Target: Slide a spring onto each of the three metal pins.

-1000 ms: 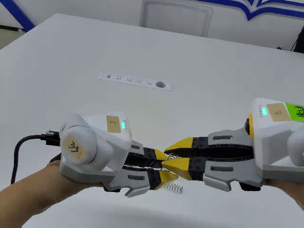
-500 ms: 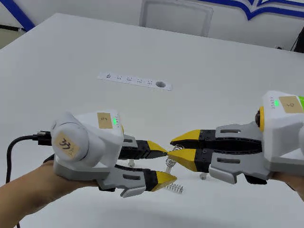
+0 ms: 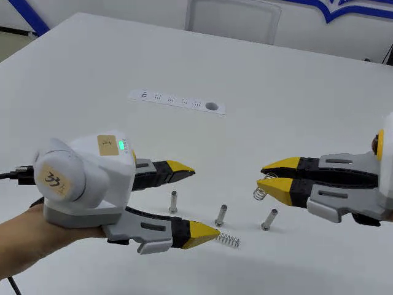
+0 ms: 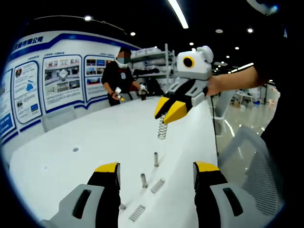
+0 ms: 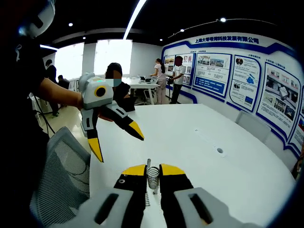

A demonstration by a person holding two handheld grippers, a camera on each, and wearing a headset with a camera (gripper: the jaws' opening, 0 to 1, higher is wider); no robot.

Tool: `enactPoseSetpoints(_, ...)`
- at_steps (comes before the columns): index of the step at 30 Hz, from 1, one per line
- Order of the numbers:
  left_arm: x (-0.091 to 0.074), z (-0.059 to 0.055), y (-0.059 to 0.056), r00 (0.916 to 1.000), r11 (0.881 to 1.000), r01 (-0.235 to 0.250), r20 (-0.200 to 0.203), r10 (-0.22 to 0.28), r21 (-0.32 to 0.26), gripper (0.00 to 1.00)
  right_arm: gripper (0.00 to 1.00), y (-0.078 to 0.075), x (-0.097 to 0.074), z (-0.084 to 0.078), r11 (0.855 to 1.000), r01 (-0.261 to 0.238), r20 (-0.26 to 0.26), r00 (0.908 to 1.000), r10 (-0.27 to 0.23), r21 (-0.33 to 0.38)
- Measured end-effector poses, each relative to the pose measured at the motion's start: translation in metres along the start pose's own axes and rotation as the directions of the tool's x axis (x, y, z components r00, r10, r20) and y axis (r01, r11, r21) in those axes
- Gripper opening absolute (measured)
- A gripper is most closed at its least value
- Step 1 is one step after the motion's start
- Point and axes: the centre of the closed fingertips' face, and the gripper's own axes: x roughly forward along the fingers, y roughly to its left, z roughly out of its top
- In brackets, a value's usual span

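Three short metal pins stand on the white table: one (image 3: pixel 173 201), a second (image 3: pixel 220 215) and a third (image 3: pixel 268 219) that tilts. My right gripper (image 3: pixel 263 176) hovers right of them, shut on a small spring (image 3: pixel 260 192) that hangs from its yellow tips; the right gripper view has the spring (image 5: pixel 152 178) between the jaws. My left gripper (image 3: pixel 199 201) is wide open just left of the pins, holding nothing. A loose spring (image 3: pixel 228 240) lies by its lower jaw. In the left gripper view, pins (image 4: pixel 156 159) and two loose springs (image 4: pixel 157 185) lie ahead of the left gripper (image 4: pixel 156 167).
A white power strip (image 3: pixel 177 101) lies farther back on the table (image 3: pixel 92 74). A chair (image 3: pixel 232 15) stands at the far edge. A black cable (image 3: pixel 12 175) trails from the left gripper. People stand in the background beyond the table.
The two grippers, tips together a second ago, have drawn apart. The left one has opened wide and moved left. The right one has pulled back to the right with the spring.
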Motion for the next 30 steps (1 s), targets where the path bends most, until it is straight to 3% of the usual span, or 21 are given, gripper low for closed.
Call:
enactPoseSetpoints(4, 0.0, -0.002, 0.007, 0.9998, 1.0, -0.016, -0.008, 0.016, 0.0, 0.73, 0.1, -0.017, -0.005, -0.009, 0.998, 0.049, -0.006, 0.9988, -0.049, 0.034)
enactPoseSetpoints(12, -0.002, -0.004, 0.017, 0.9987, 0.999, -0.049, -0.015, 0.049, 0.016, 0.85, 0.1, -0.033, -0.003, -0.03, 0.992, 0.094, -0.034, 0.9953, -0.091, 0.08)
enactPoseSetpoints(18, -0.009, -0.014, 0.028, 0.994, 0.995, -0.102, -0.041, 0.101, -0.007, 1.0, 0.1, -0.046, 0.0, -0.05, 0.982, 0.137, -0.06, 0.9897, -0.13, 0.129)
enactPoseSetpoints(23, -0.015, -0.017, 0.028, 0.9939, 0.994, -0.107, -0.03, 0.106, -0.019, 1.0, 0.1, -0.051, 0.003, -0.073, 0.975, 0.163, -0.109, 0.9831, -0.147, 0.153)
enactPoseSetpoints(30, -0.018, -0.025, 0.035, 0.9894, 0.991, -0.133, -0.061, 0.132, -0.021, 1.0, 0.1, -0.057, 0.008, -0.09, 0.966, 0.187, -0.137, 0.9769, -0.164, 0.178)
